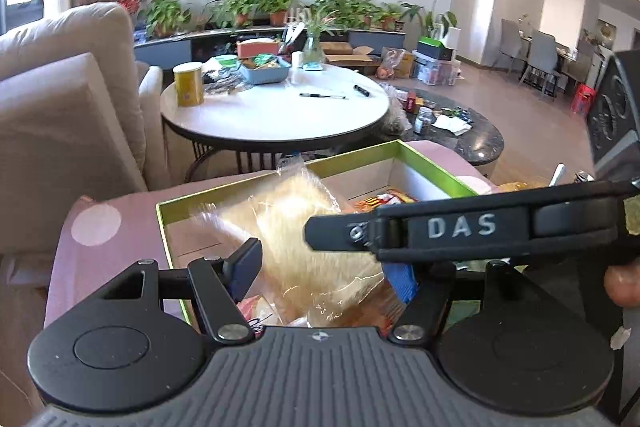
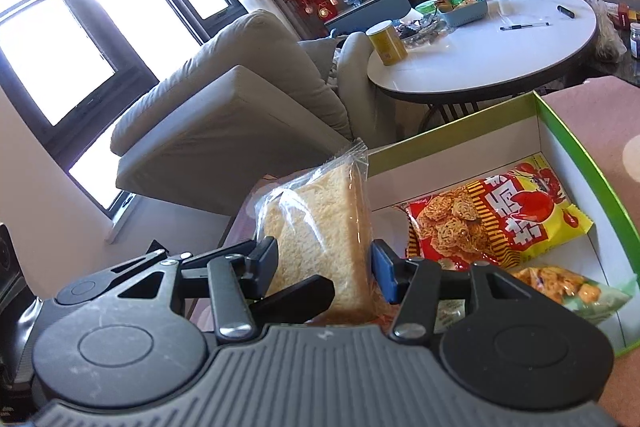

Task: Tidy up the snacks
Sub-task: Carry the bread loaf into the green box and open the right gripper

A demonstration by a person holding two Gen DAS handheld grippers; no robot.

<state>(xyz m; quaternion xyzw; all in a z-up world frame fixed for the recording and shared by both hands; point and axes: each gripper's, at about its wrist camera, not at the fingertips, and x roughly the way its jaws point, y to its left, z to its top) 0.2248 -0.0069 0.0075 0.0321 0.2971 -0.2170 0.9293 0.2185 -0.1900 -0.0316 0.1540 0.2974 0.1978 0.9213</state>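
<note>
A clear-wrapped slice of bread (image 2: pixel 320 227) stands upright between the fingers of my right gripper (image 2: pixel 325 263), which is shut on it above the left end of a green-rimmed cardboard box (image 2: pixel 576 143). The box holds a red and yellow noodle-snack bag (image 2: pixel 500 215) and a pale green snack bag (image 2: pixel 576 291). In the left wrist view the same bread (image 1: pixel 304 227) appears blurred between the spread fingers of my left gripper (image 1: pixel 324 273), which is open. The right gripper's finger (image 1: pixel 460 227) crosses in front of the box (image 1: pixel 360 157).
The box sits on a pink surface (image 1: pixel 104 227) with pale dots. Behind stand a round white table (image 1: pixel 280 111) with a yellow can (image 1: pixel 188 83), a blue tray, pens, and a beige sofa (image 1: pixel 60 107). A dark low table (image 1: pixel 460 131) lies to the right.
</note>
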